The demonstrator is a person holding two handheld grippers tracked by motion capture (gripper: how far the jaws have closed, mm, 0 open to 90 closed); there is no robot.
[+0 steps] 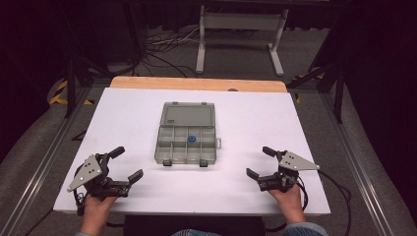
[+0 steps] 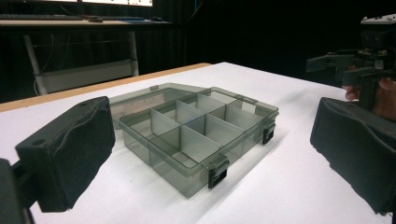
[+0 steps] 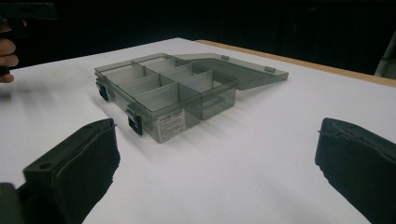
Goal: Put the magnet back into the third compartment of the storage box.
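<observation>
A smoky grey plastic compartment box [image 1: 187, 142] lies open in the middle of the white table [image 1: 123, 113], its lid [image 1: 188, 115] folded flat toward the far side. A small blue ring-shaped part [image 1: 192, 139] sits in one middle compartment. The box [image 2: 196, 135] has two dark latches on its near wall and a label on one end [image 3: 170, 122]. My left gripper [image 1: 127, 164] rests open near the front left edge, jaws pointing at the box. My right gripper [image 1: 261, 162] rests open near the front right, also empty.
A bare wooden strip [image 1: 196, 83] runs along the table's far edge. Beyond it stand a white metal frame [image 1: 241, 34] and cables on the floor. Metal rails flank the table on both sides. Wide bare tabletop surrounds the box.
</observation>
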